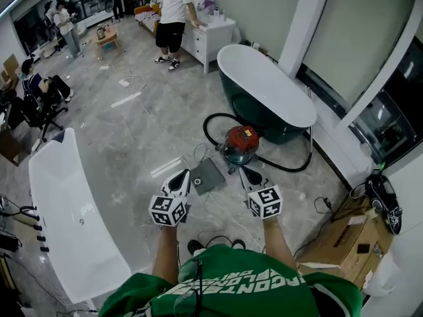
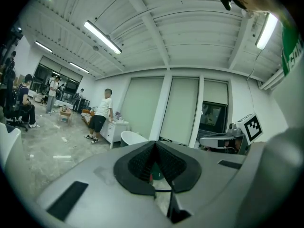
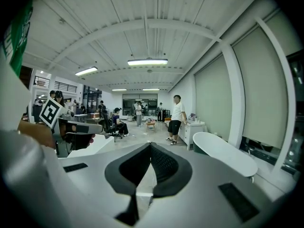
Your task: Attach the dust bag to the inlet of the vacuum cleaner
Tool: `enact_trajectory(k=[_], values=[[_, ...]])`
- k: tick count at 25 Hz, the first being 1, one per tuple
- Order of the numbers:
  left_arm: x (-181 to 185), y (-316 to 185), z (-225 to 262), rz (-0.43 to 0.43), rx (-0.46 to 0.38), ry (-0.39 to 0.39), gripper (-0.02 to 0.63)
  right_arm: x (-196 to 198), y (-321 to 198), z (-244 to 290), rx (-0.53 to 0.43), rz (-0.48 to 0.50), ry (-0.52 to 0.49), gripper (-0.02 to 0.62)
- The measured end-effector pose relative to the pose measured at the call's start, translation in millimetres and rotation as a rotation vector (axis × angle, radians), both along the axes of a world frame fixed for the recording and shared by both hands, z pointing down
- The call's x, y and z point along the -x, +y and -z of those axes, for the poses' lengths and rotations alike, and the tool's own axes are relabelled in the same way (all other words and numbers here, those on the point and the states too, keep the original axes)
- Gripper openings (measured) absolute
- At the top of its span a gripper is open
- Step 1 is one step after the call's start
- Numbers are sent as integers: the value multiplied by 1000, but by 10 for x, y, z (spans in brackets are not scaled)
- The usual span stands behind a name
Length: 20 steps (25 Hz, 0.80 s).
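On the grey marble floor [image 1: 132, 137], the red vacuum cleaner [image 1: 240, 142] stands just beside a dark bathtub [image 1: 264, 88], with its black hose [image 1: 213, 121] looped around it. The flat grey dust bag [image 1: 207, 176] lies on the floor near the vacuum, not attached. The left hand-held gripper [image 1: 180, 177] and the right hand-held gripper [image 1: 250, 175] hover on either side of the bag, each with its jaws pressed together and holding nothing.
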<state>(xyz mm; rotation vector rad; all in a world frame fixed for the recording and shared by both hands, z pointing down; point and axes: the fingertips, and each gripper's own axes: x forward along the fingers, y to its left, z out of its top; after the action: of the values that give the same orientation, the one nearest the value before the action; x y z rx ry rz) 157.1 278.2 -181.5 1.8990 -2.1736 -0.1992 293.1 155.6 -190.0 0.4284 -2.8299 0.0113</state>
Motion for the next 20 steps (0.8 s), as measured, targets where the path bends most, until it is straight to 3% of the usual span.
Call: enact_trajectory(k=[8,15,20], values=[[285,251,-112,-28,1,42,4,229,376,-73,15,-25,33,8],[428,194,-289,-38,10,68,3,362,301,-184,15,-37,65,8],[618,128,-368,-37,33,42,4,604,159,-341,43,-42,44,8]])
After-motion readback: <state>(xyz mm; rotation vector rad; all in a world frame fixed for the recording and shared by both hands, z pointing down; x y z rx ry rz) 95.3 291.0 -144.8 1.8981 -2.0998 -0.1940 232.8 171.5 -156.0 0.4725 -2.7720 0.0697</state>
